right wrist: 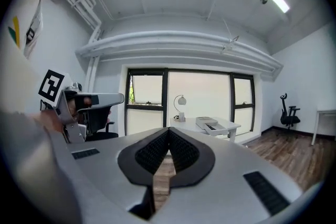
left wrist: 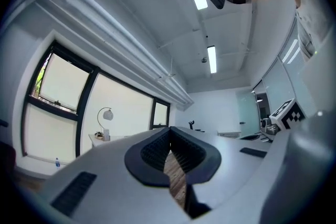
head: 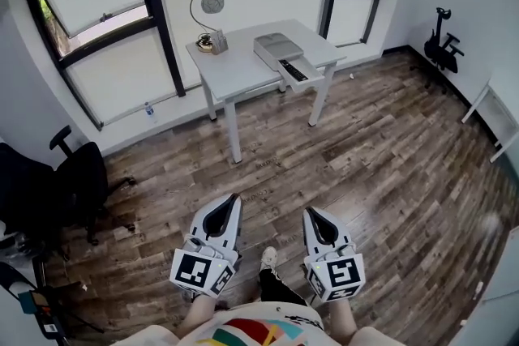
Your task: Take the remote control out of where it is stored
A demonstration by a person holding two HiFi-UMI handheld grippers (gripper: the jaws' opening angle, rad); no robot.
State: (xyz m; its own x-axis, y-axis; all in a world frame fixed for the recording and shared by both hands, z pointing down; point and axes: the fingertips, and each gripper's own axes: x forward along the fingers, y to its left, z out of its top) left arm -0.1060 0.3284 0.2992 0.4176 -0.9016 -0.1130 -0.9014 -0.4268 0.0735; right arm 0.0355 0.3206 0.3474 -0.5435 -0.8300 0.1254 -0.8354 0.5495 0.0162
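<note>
A dark remote control (head: 293, 71) lies in the open drawer (head: 301, 75) of a grey box (head: 274, 49) on the white desk (head: 243, 65) across the room. The right gripper view shows the same box (right wrist: 206, 123) on the desk (right wrist: 226, 125), small and far off. Both grippers are held low near the person's body, far from the desk and pointing towards it. My left gripper (head: 236, 198) (left wrist: 169, 131) is shut with nothing between its pads. My right gripper (head: 308, 211) (right wrist: 168, 130) is likewise shut and empty.
A desk lamp (head: 209, 6) stands at the desk's back left corner. A black office chair (head: 77, 182) is at the left, an exercise bike (head: 442, 44) at the far right, and a white table (head: 496, 116) along the right wall. Wood floor (head: 365, 166) stretches between me and the desk.
</note>
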